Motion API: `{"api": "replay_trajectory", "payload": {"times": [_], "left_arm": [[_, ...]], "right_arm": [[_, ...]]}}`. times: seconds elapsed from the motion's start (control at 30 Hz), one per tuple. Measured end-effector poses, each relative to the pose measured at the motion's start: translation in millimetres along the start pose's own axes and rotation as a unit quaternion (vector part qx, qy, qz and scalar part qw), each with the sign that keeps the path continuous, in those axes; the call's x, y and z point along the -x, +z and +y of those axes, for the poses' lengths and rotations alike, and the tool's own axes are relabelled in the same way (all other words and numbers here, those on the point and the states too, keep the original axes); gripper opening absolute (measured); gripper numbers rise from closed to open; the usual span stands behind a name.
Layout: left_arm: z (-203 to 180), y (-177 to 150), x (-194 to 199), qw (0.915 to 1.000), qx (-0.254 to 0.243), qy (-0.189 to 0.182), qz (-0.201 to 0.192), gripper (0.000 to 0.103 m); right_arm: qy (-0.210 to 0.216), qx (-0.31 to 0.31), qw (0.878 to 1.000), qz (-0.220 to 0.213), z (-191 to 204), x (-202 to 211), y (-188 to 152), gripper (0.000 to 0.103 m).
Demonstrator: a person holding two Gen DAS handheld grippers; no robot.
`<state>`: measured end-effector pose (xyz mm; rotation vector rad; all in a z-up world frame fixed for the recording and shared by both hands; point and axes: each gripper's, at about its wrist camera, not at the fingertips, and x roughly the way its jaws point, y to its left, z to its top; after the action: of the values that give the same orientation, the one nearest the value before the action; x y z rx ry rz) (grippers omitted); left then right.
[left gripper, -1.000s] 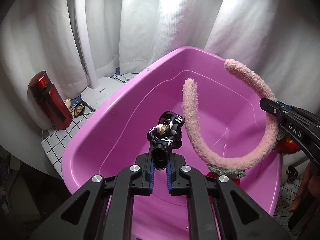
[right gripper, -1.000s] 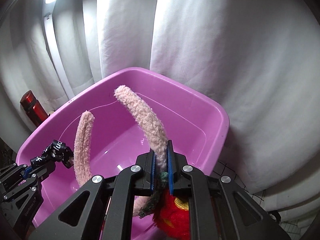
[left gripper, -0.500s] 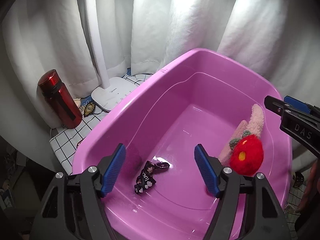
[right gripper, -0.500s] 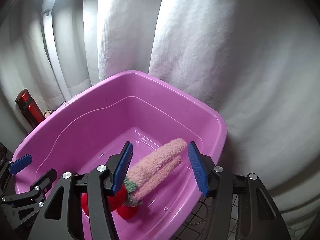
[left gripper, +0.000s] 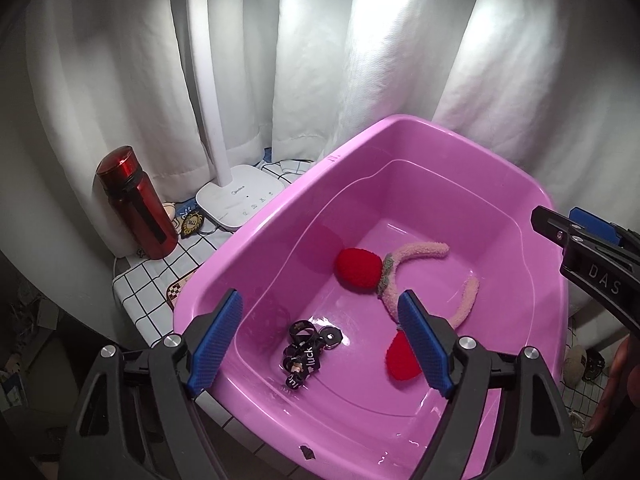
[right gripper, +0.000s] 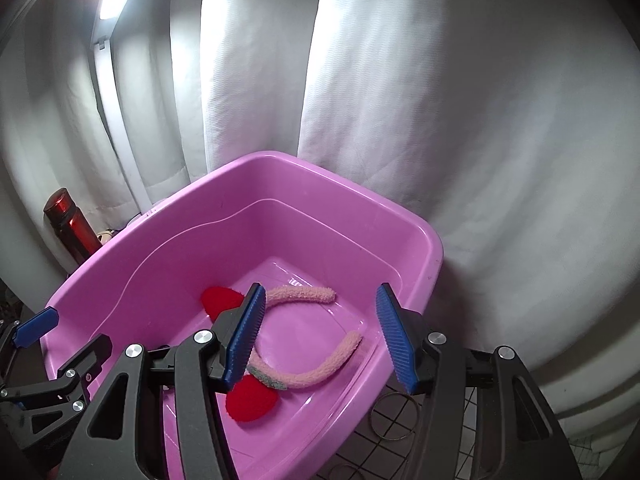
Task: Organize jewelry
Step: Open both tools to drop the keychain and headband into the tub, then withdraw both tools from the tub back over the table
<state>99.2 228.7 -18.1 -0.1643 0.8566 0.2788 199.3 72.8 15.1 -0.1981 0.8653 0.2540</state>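
Observation:
A pink fuzzy headband (left gripper: 424, 254) with two red plush strawberries lies flat on the floor of the pink plastic tub (left gripper: 440, 136); it also shows in the right wrist view (right gripper: 320, 374). A black printed ribbon hair tie (left gripper: 306, 354) lies on the tub floor near its front left. My left gripper (left gripper: 320, 344) is open and empty above the tub's near rim. My right gripper (right gripper: 322, 334) is open and empty above the tub's right side; its fingers (left gripper: 588, 248) show at the right edge of the left wrist view.
A red bottle (left gripper: 136, 204) and a white desk lamp base (left gripper: 240, 200) stand on a checked cloth (left gripper: 152, 280) left of the tub. White curtains hang behind. Thin metal rings (right gripper: 394, 416) lie on the cloth right of the tub (right gripper: 424, 240).
Both grippers opened and let go: the headband and the hair tie dropped into the tub. Since half a second ago the headband has come to rest flat, and both grippers have drawn back and up.

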Motion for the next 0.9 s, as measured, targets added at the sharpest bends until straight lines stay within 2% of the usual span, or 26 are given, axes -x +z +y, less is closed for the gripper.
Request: {"api": "replay_trajectory", "payload": {"times": [0.2, 0.33, 0.57, 0.9], "left_arm": [[-6.5, -2.7, 14.4, 1.0, 0.0, 0.002, -0.007, 0.079], [-10.3, -5.5, 26.2, 0.9999, 0.0, 0.004, -0.016, 0.084], [-23.6, -12.1, 41.7, 0.9997, -0.01, 0.004, -0.022, 0.088], [-48.8, -26.0, 60.5, 0.9994, -0.026, -0.012, -0.016, 0.09]], "right_arm": [[0.008, -0.008, 1.0, -0.014, -6.9, 18.5, -6.9, 0.055], [0.008, -0.008, 1.0, -0.022, -12.0, 31.4, -13.7, 0.057], [0.004, -0.01, 0.999, -0.035, -22.3, 55.5, -29.5, 0.065], [-0.007, -0.033, 0.999, -0.032, -49.9, 89.6, -76.9, 0.066]]}}
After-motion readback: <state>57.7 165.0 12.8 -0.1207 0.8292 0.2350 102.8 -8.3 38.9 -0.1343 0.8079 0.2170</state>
